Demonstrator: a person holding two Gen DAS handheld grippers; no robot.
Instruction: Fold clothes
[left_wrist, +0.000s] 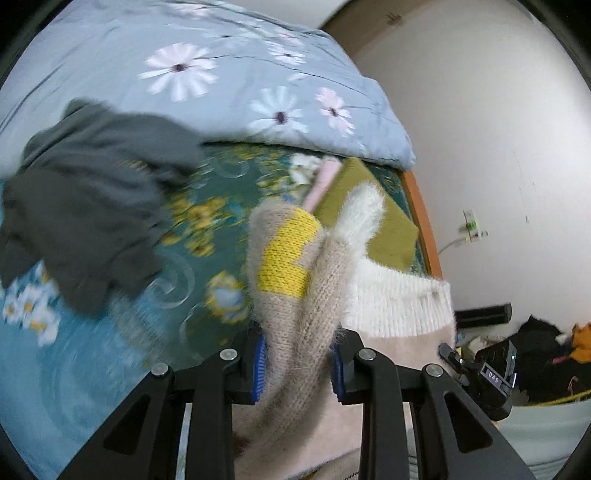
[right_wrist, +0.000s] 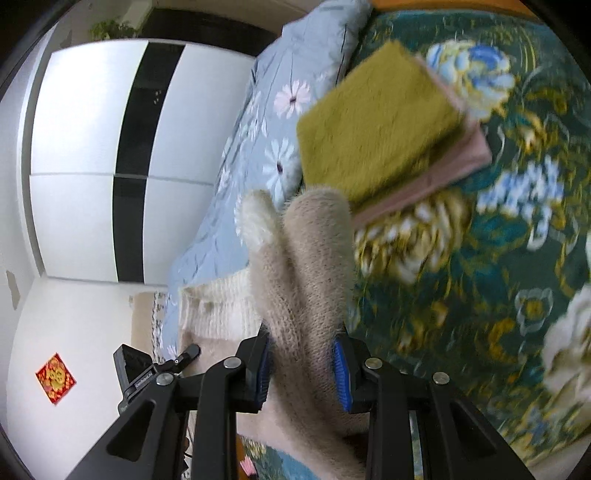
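A fuzzy beige knit sweater (left_wrist: 295, 314) with a yellow patch and white ribbed trim is bunched between the blue pads of my left gripper (left_wrist: 299, 363), which is shut on it. The same sweater (right_wrist: 306, 280) rises between the pads of my right gripper (right_wrist: 303, 365), also shut on it. Its white ribbed band (right_wrist: 218, 306) stretches between the two grippers above the bed. A folded olive green garment (right_wrist: 373, 122) lies on a folded pink one (right_wrist: 443, 173) on the floral bedsheet just beyond. A dark grey garment (left_wrist: 92, 199) lies crumpled at the left.
A light blue daisy-print duvet (left_wrist: 221, 74) is heaped along the far side of the bed. The green floral sheet (right_wrist: 480, 258) covers the mattress. A white and black wardrobe (right_wrist: 122, 158) stands beyond. Dark clothes (left_wrist: 546, 347) lie on the floor by the white wall.
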